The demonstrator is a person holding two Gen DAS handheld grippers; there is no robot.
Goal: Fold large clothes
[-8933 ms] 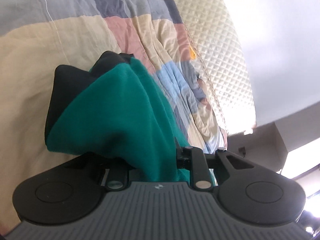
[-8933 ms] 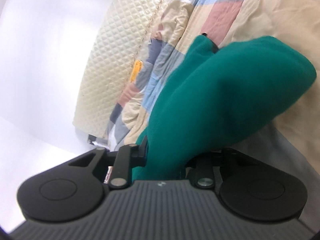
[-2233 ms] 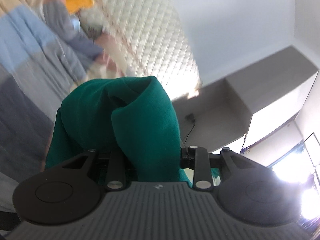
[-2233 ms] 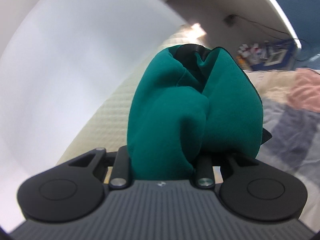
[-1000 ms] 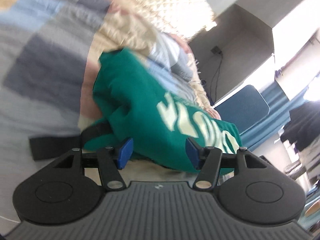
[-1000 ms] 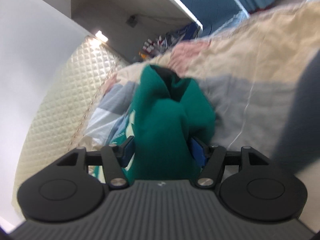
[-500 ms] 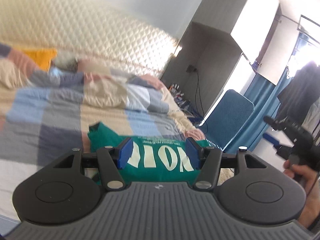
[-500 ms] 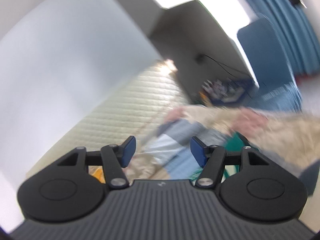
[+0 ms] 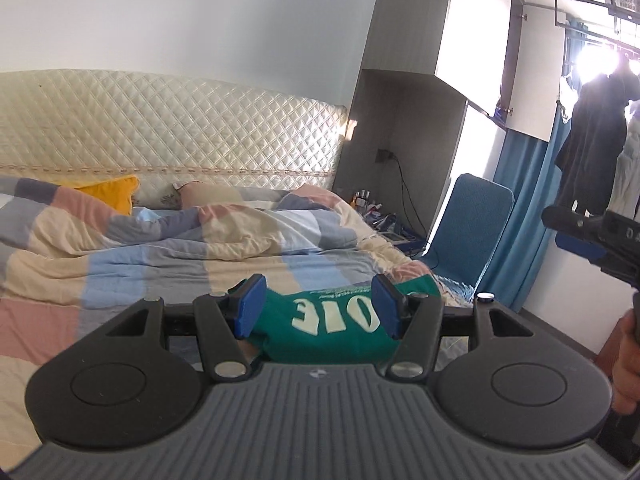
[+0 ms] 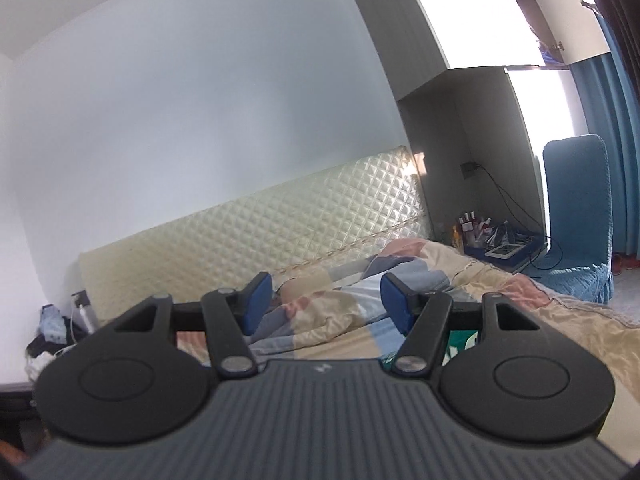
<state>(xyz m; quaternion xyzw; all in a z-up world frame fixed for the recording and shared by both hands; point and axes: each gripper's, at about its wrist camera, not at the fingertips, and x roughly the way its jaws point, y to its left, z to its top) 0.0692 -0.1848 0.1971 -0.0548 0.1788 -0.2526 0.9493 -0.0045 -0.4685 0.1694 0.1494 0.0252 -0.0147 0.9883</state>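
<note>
The folded green sweatshirt (image 9: 332, 332) lies on the bed's patchwork quilt (image 9: 160, 264), while left gripper (image 9: 320, 309) and right gripper (image 10: 327, 303) hover above, jaws spread, empty.

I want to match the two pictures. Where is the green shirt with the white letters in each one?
Left wrist view: the green shirt lies folded on the bed, low in the middle, seen between the hand-held gripper's open fingers.
Right wrist view: only a green sliver shows at lower right, behind the gripper's linkage.
Shared landmark: the blue chair beside the bed.
</note>
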